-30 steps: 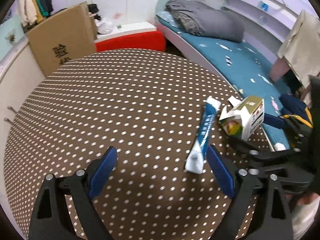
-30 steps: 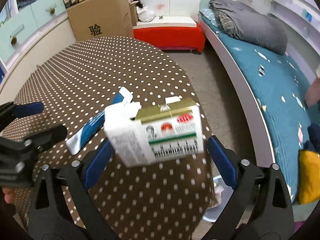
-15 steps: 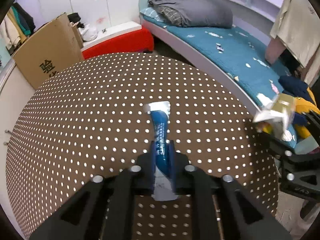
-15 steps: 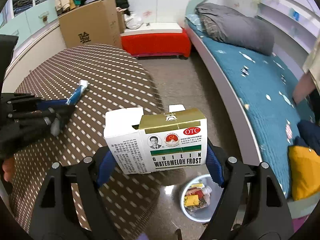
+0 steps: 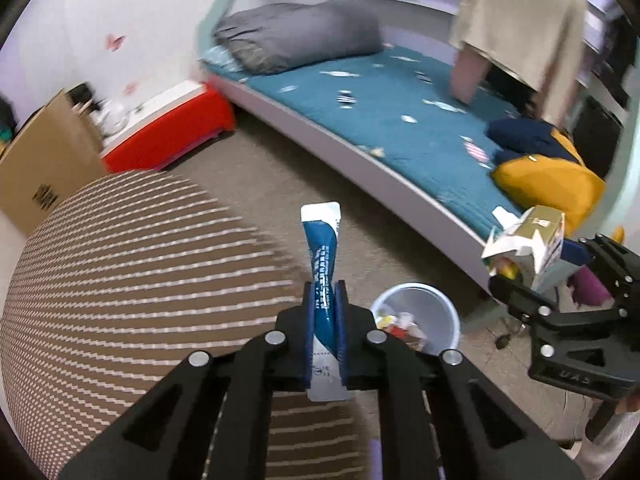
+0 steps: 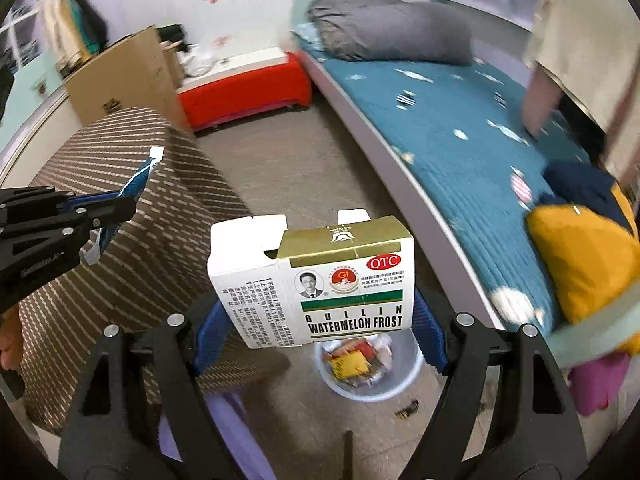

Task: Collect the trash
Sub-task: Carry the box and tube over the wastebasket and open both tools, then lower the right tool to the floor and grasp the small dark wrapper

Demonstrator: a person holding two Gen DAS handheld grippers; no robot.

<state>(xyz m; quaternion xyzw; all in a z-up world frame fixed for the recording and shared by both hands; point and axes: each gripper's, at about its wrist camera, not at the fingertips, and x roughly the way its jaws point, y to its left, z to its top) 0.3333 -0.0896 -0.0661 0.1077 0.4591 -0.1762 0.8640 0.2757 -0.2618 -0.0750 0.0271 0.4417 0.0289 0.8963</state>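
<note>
Carrying step: left gripper (image 5: pixel 325 334) clamps the blue tube (image 5: pixel 322 264), right gripper (image 6: pixel 320 334) grips the carton (image 6: pixel 316 280). Both probably need centring over the bin (image 6: pixel 362 384) before release.

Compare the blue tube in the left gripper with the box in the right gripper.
The tube is thin, flat and blue; the box is wide, white and gold, its end flap open. The left gripper is nearly shut on the tube; the right gripper spreads wide around the box. Both are held near the bin.
</note>
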